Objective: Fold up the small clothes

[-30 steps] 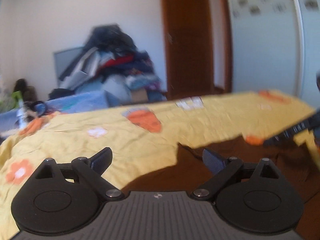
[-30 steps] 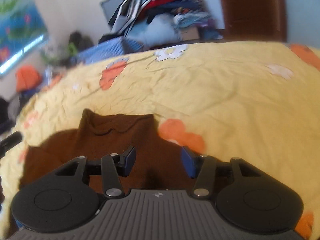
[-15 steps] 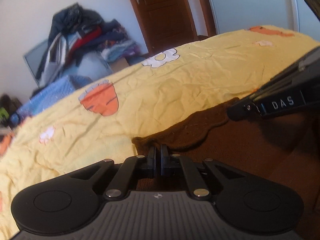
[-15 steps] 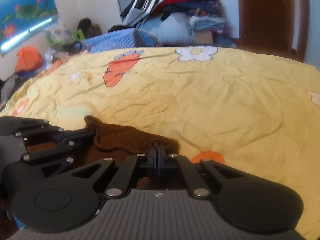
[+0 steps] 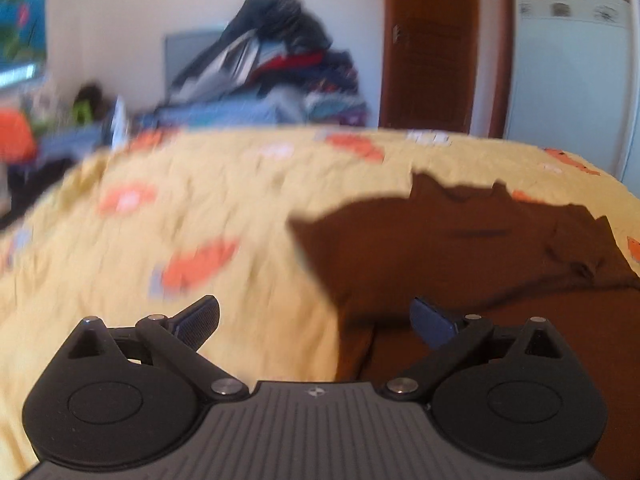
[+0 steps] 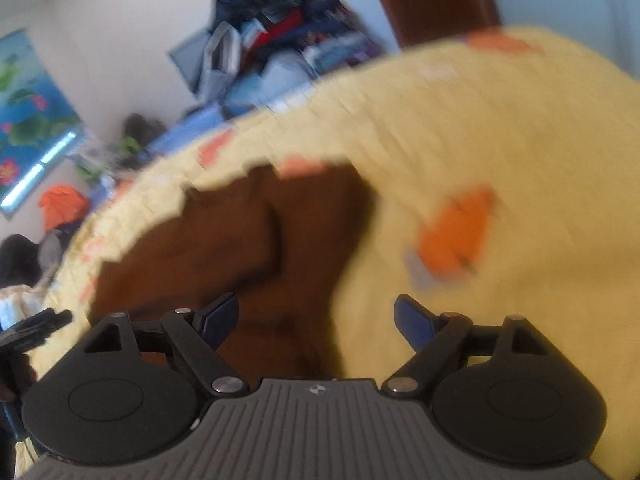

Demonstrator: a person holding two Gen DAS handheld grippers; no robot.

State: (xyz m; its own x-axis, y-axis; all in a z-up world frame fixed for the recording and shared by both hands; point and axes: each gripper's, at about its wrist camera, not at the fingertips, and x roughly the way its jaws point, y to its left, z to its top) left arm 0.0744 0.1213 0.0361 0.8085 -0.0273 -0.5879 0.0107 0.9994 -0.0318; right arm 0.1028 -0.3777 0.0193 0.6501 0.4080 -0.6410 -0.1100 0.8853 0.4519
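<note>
We look out over a bed covered by a yellow sheet (image 5: 224, 216) printed with orange and white flowers, its cloth creased all over and blurred in both views. On it lies a brown garment (image 5: 460, 248), spread flat across the right half of the left wrist view, with a scalloped edge toward the far side and a rumpled fold near the right edge of the frame. In the right wrist view the same brown garment (image 6: 248, 248) fills the centre and lower left, a crease running down its middle.

Our left gripper (image 5: 316, 322) sits at the bottom of its frame with its jaws opening, standing wide apart; one blue pad is over the yellow sheet and the other over the brown cloth, and nothing is pinched between them. Our right gripper (image 6: 316, 322) is likewise opening, its pads apart, with the brown cloth below the gap but not clamped. A dark bit of the other tool pokes in at the lower left edge of the right wrist view.

Beyond the bed, a pile of clothes (image 5: 272, 68) is heaped against a white wall at upper centre, with a blue basket (image 5: 216, 114) below it. A wooden door (image 5: 428, 44) stands to the upper right beside a white wardrobe (image 5: 568, 72). A flowered poster (image 6: 28, 120) hangs at the left of the right wrist view.
</note>
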